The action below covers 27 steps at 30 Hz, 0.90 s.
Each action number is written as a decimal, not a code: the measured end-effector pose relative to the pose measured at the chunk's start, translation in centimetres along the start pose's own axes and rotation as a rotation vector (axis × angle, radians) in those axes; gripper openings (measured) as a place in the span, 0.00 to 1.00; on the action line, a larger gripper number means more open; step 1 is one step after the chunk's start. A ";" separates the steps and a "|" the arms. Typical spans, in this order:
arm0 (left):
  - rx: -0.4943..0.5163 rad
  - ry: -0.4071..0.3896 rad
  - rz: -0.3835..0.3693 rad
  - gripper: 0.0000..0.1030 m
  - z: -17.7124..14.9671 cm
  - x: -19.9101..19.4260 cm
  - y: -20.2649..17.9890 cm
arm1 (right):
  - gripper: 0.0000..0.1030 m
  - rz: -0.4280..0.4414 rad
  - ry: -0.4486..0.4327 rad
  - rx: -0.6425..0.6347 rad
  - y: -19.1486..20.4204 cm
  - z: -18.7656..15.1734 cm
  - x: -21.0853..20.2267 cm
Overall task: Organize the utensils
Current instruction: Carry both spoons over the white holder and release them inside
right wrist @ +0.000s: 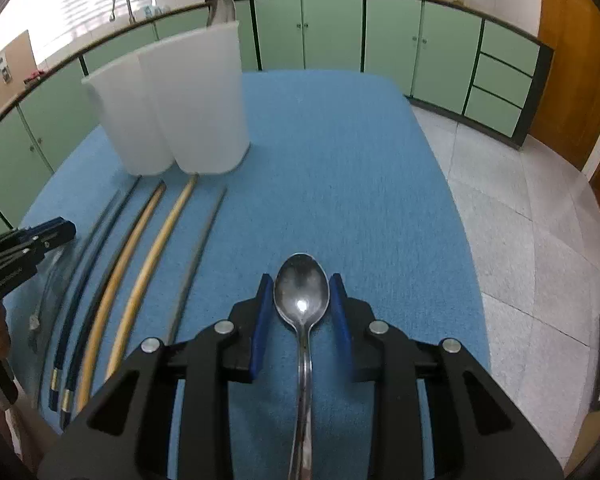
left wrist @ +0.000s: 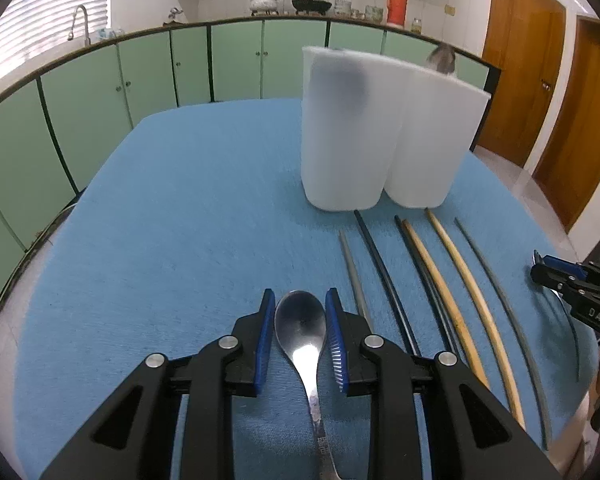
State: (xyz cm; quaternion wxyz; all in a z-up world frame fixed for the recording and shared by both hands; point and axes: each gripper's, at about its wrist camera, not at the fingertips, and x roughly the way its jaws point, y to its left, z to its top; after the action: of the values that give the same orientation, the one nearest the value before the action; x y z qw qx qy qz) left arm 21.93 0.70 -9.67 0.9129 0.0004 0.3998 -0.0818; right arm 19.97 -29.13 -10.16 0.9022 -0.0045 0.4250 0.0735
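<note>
Landmark: the twin translucent white holder (left wrist: 384,132) standing upright on the blue tablecloth (left wrist: 188,208).

Left gripper (left wrist: 300,300): jaws apart, blue pads on either side of a steel spoon (left wrist: 302,332) lying bowl-up on the cloth, on the near side of the holder. Whether the pads touch the bowl cannot be told; there is no visible clamping.

Right gripper (right wrist: 302,284): jaws apart, straddling a second steel spoon (right wrist: 302,296), bowl up, its handle running back under the tool. It lies to the near right of the holder (right wrist: 180,100). Contact with the pads cannot be confirmed.

Chopsticks lie in a row on the cloth, tips toward the holder's base: a grey one (left wrist: 354,276), dark ones (left wrist: 384,280), two bamboo ones (left wrist: 444,292) and another grey one (left wrist: 496,284) farthest right.

A dark utensil head shows through the holder's left compartment; a utensil top (left wrist: 442,58) rises above the right one.
</note>
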 end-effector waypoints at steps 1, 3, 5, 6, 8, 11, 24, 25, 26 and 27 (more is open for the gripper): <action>-0.002 -0.010 -0.001 0.25 0.0 -0.2 0.0 | 0.27 0.003 -0.017 -0.001 0.1 0.0 -0.5; -0.003 -0.035 0.001 0.25 0.0 -0.8 0.1 | 0.27 0.019 -0.056 -0.004 0.2 -0.1 -1.5; -0.011 -0.073 0.000 0.25 0.1 -1.6 0.2 | 0.27 0.041 -0.103 -0.008 0.4 -0.1 -2.6; -0.016 -0.090 -0.002 0.25 0.1 -2.0 0.3 | 0.27 0.048 -0.122 -0.009 0.4 0.0 -3.1; -0.024 -0.124 -0.005 0.25 0.0 -2.8 0.4 | 0.27 0.058 -0.161 -0.006 0.4 0.2 -4.0; -0.033 -0.182 -0.009 0.25 0.3 -4.0 0.6 | 0.27 0.089 -0.221 0.001 0.2 0.7 -5.4; -0.060 -0.403 -0.034 0.24 1.8 -7.5 1.2 | 0.26 0.159 -0.381 0.013 0.3 3.4 -8.6; -0.063 -0.422 -0.037 0.24 2.0 -7.7 1.3 | 0.26 0.160 -0.388 0.013 0.5 3.5 -8.7; -0.065 -0.434 -0.041 0.24 2.3 -7.9 1.2 | 0.26 0.164 -0.396 0.012 0.6 3.8 -8.8; -0.067 -0.446 -0.044 0.24 2.5 -8.1 1.2 | 0.26 0.167 -0.401 0.012 0.6 3.9 -8.9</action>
State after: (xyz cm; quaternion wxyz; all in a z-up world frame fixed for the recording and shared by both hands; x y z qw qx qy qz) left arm 18.50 2.96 -2.17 0.9762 -0.0566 0.1906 -0.0867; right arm 17.31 -29.37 -0.78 0.9595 0.0507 0.2364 0.1448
